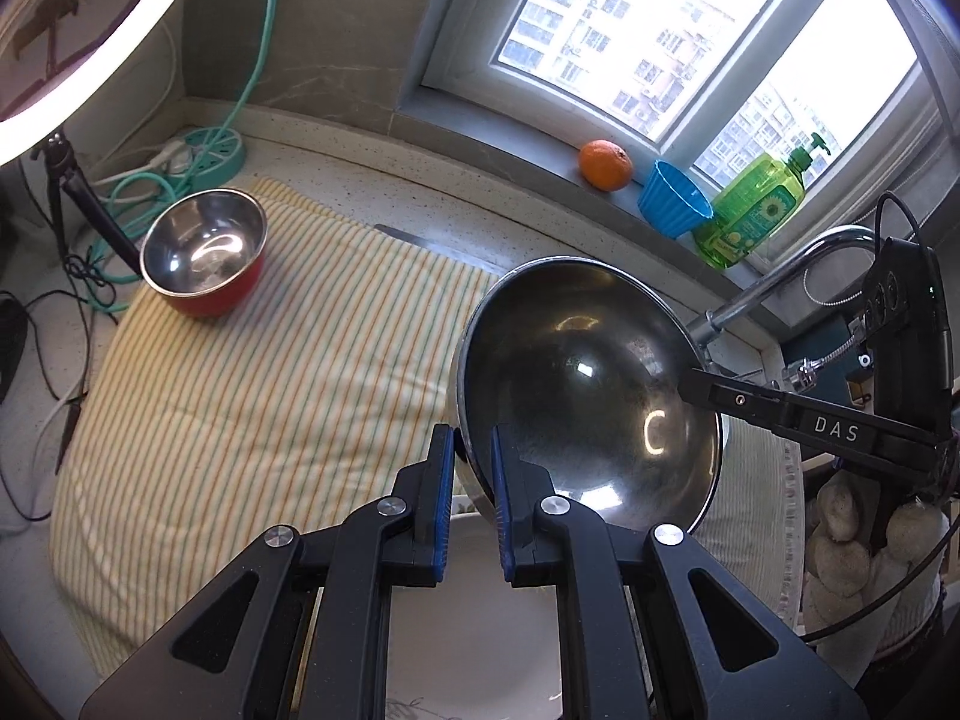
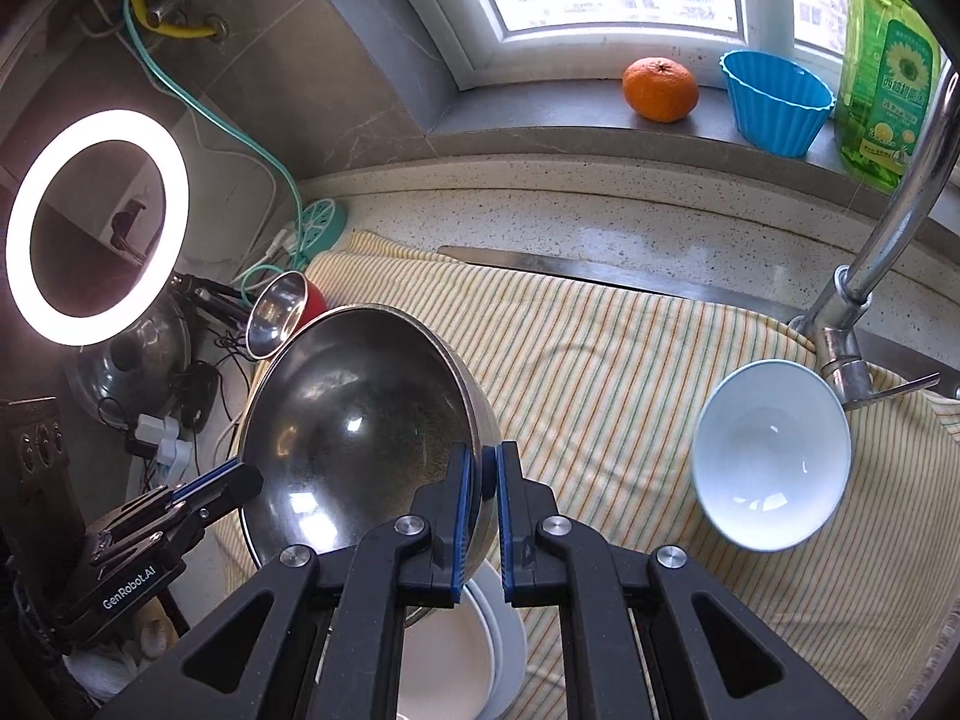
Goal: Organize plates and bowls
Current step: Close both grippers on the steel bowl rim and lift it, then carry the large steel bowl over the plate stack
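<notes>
While hidden from left cam, white bowl shows right.

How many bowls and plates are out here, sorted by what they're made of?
Metal bowls: 2, the large steel bowl gripped at its rim by both grippers, left and right, and the small red-sided steel bowl.
Ceramic bowls: 1, the pale blue bowl.
White plates: at least 2, stacked.
Total: at least 5.

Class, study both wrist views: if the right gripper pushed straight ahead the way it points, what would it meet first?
The right gripper is already clamped on the large steel bowl's rim, so it would press into that bowl first; beyond lies the striped towel, probably.
</notes>
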